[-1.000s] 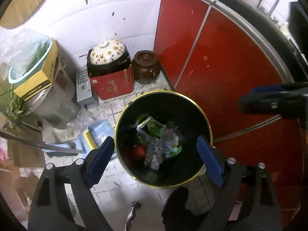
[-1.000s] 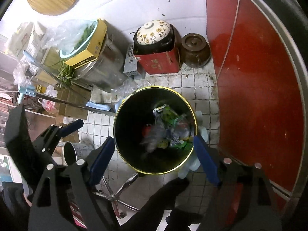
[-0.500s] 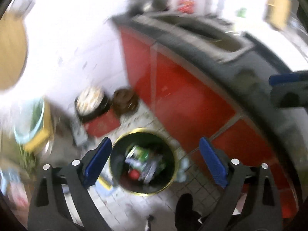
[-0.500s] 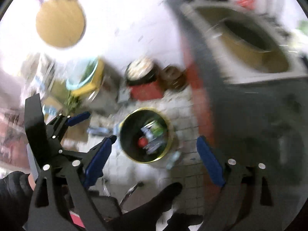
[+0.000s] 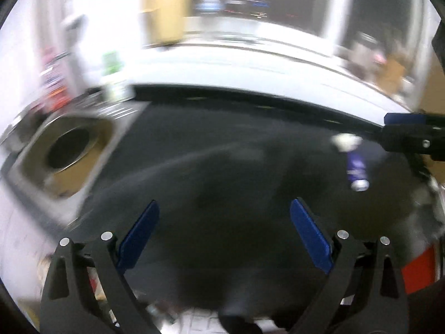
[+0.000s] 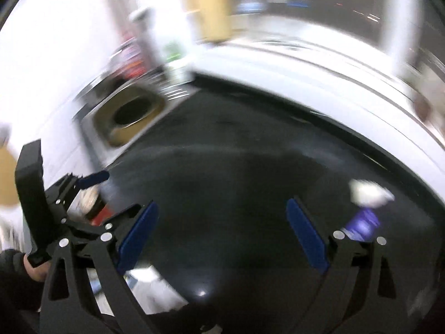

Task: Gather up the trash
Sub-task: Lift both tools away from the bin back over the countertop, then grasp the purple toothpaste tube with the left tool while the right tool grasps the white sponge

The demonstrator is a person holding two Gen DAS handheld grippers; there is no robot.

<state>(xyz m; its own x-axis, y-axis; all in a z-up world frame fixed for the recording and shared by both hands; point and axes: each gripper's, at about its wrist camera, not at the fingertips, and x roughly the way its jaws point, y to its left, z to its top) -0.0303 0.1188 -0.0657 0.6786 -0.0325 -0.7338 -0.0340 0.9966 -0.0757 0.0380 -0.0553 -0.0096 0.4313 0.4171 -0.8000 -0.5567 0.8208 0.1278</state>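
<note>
Both views are smeared by motion. Nearest the lens, the left tool (image 5: 224, 221) shows its two blue-padded black fingers spread wide with nothing between them; the right tool (image 6: 222, 221) has its jaws opening, nearly as wide, and likewise empty. In the right wrist view the left tool's dark frame and one blue finger sit low to the left of the right tool, gripped by a person's hand (image 6: 34, 268) in a dark sleeve.

Beneath and just ahead of both tools spreads a dark, glossy black table (image 5: 222, 172). Ahead and to the right of the left tool, a small purple cylindrical can with a silver end (image 5: 357, 171) lies on that table, with a crumpled white scrap of paper or tissue (image 5: 346, 140) just beyond it; whether the two touch cannot be told. The same can appears just beside the right tool's right finger.

Farther ahead and to the left, a steel sink with a dark round drain hole (image 5: 68, 150) is set into the table. Beyond it stand blurred bottles, one green-labelled (image 5: 111, 64), against a white wall, and farthest off a tan panel (image 5: 164, 8) beside a dark window (image 5: 256, 0).
</note>
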